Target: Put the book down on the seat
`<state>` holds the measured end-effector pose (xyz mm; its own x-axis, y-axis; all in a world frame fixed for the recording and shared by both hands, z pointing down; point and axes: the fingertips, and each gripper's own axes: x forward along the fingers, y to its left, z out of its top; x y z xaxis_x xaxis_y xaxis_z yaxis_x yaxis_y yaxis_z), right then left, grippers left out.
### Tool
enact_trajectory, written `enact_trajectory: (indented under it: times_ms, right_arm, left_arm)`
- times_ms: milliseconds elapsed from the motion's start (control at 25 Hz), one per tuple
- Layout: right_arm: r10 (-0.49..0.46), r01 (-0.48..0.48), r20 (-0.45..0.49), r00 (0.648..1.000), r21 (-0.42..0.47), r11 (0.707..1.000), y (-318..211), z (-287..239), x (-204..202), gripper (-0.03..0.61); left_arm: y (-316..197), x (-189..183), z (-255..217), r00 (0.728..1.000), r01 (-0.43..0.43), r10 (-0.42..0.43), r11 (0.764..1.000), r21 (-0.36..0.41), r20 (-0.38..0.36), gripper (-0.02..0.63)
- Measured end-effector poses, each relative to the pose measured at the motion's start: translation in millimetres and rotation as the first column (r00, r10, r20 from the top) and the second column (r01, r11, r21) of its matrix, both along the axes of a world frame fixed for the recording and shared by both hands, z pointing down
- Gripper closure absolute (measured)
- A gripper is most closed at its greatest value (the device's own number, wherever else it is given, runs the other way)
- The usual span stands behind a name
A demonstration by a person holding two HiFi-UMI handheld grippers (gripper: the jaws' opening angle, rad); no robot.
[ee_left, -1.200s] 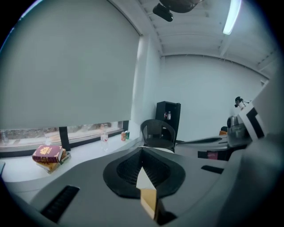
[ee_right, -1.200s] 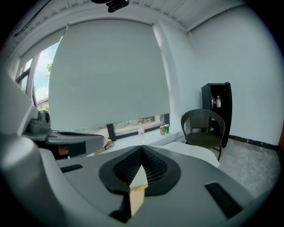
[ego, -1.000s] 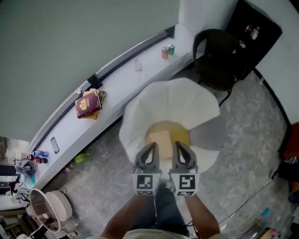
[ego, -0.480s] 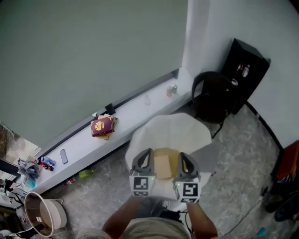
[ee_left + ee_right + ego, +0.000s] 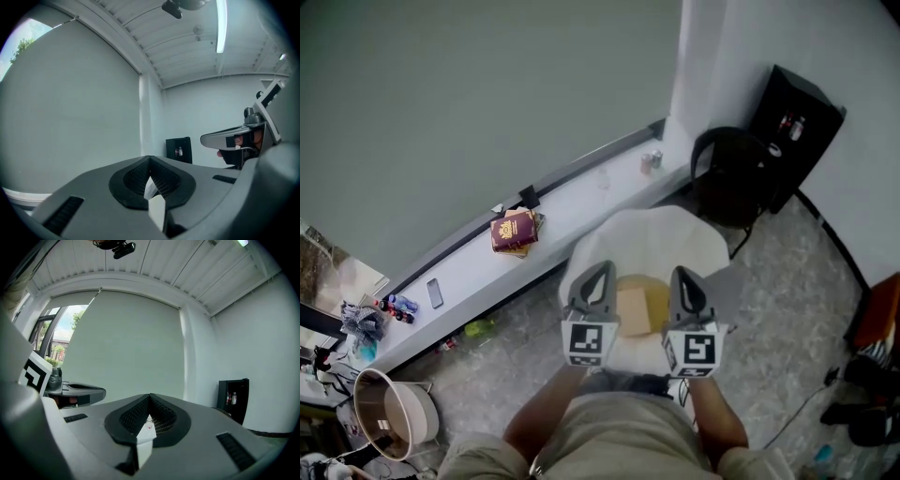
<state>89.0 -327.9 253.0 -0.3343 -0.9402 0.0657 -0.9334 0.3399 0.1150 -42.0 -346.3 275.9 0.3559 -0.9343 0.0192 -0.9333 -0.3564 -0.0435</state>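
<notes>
Left tongs (image 5: 600,272), right tongs (image 5: 683,276) level, parallel, closed

The white petal-shaped chair (image 5: 647,234) curves its high back and sides round the yellow seat cushion (image 5: 659,298), so the seat lies open only from above and from the person's side; a black round-backed chair (image 5: 727,173) stands close behind it; a long white ledge (image 5: 572,202) along the grey wall closes the far left; bare grey stone floor (image 5: 787,309) lies free on the right.
</notes>
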Motion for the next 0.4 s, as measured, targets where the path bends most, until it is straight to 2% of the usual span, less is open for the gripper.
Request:
enact_trajectory:
  times_ms: [400]
  right_arm:
    - [-0.014,0.014,-0.005,1.0,0.028,1.0,0.0,-7.4,-5.4,0.575]
  left_arm:
    - [0.1,-2.1,-5.2,1.0,-0.007,0.006,1.0,0.024,0.011,0.606]
